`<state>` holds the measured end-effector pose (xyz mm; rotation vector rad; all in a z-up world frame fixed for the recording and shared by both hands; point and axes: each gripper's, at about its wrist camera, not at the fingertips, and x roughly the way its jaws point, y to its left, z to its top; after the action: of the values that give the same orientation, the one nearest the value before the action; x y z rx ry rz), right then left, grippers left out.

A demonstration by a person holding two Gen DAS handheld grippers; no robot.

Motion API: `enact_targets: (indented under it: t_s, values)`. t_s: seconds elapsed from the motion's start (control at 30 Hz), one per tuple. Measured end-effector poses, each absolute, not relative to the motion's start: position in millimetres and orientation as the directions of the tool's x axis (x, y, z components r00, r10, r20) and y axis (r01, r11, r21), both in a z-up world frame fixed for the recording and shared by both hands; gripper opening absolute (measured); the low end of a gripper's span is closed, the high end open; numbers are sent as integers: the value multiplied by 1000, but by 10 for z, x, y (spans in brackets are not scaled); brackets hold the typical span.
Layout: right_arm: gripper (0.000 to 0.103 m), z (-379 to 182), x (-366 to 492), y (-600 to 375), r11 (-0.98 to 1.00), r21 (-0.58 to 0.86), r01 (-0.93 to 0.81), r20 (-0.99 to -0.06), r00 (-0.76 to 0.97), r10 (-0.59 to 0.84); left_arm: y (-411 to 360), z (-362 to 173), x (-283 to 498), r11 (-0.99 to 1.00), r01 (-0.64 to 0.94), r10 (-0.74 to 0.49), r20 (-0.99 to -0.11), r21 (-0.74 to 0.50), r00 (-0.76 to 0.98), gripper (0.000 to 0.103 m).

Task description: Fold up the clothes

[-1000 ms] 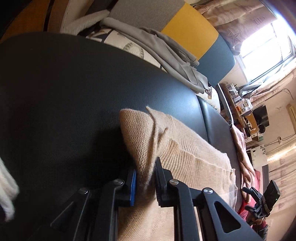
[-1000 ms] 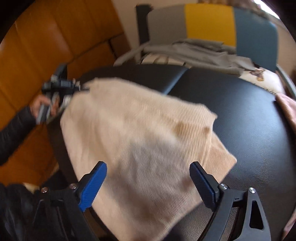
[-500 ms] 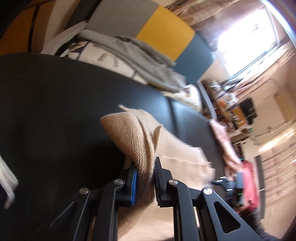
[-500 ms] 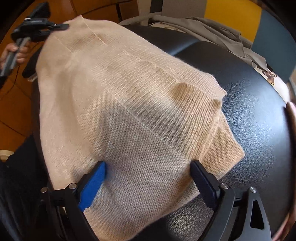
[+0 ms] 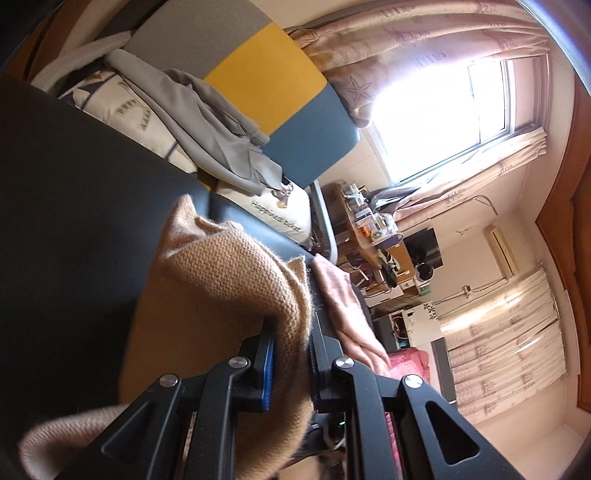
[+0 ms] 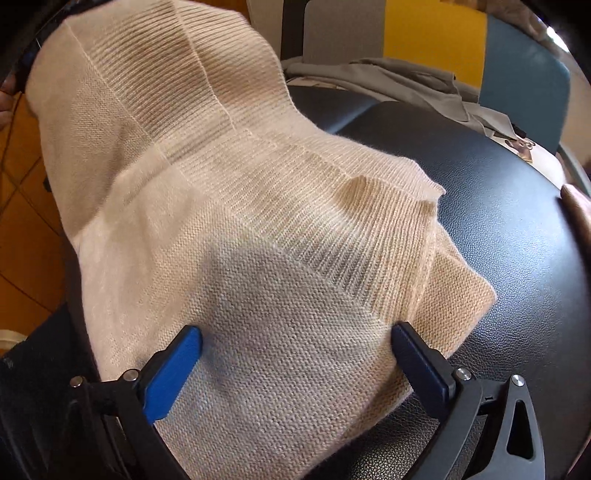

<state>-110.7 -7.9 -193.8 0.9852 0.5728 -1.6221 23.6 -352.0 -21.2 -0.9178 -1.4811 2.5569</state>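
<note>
A beige knit sweater (image 6: 240,206) is spread over the black table (image 6: 517,229), filling the centre and upper left of the right wrist view. A bunched edge of it is pinched tight in the jaws of the left gripper (image 5: 290,354), low in that frame. The right gripper (image 6: 295,354) is held wide apart over the knit, nothing clamped.

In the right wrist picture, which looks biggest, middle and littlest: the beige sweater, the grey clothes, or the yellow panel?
1. Beige sweater: it fills most of the view, though it lies closest to the camera.
2 and 3. Grey clothes and yellow panel look alike in size, so no ranking.
</note>
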Motion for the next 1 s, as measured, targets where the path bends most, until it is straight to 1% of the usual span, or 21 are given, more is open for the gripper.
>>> enact_targets:
  t_s: [0.07,0.23,0.43,0.57,0.63,0.73,0.83,1.0]
  values:
    - [103,-1938,-1113,-25,-287,125,950,-826,-60,-560,-3366,-205,99,-533,247,337,-470,-809,-816,13]
    - [103,-1940,-1162,128,-292,149,945,-801,-58,-596,-2894,-368,-315,-538,269,382,-516,-799,-767,13]
    - [103,-1960,-1173,274,-291,162,943,-781,-58,-622,-2362,-768,-715,-537,321,429,-580,-780,-693,13]
    - [103,-1969,-1134,257,-294,174,940,-765,-59,-641,-2158,-1033,-901,-558,365,426,-634,-745,-645,13]
    - [103,-1973,-1144,310,-297,181,938,-756,-60,-651,-2096,-1194,-967,-538,387,444,-642,-749,-625,13]
    - [103,-1977,-1153,359,-300,178,937,-755,-66,-653,-1975,-1294,-1023,-542,397,446,-654,-740,-610,13]
    - [103,-1985,-1163,419,-300,177,937,-749,-69,-659,-1920,-1291,-1048,-523,383,469,-632,-762,-617,13]
    - [103,-1989,-1168,504,-305,163,938,-748,-84,-658,-1857,-1359,-1142,-523,369,504,-627,-769,-594,13]
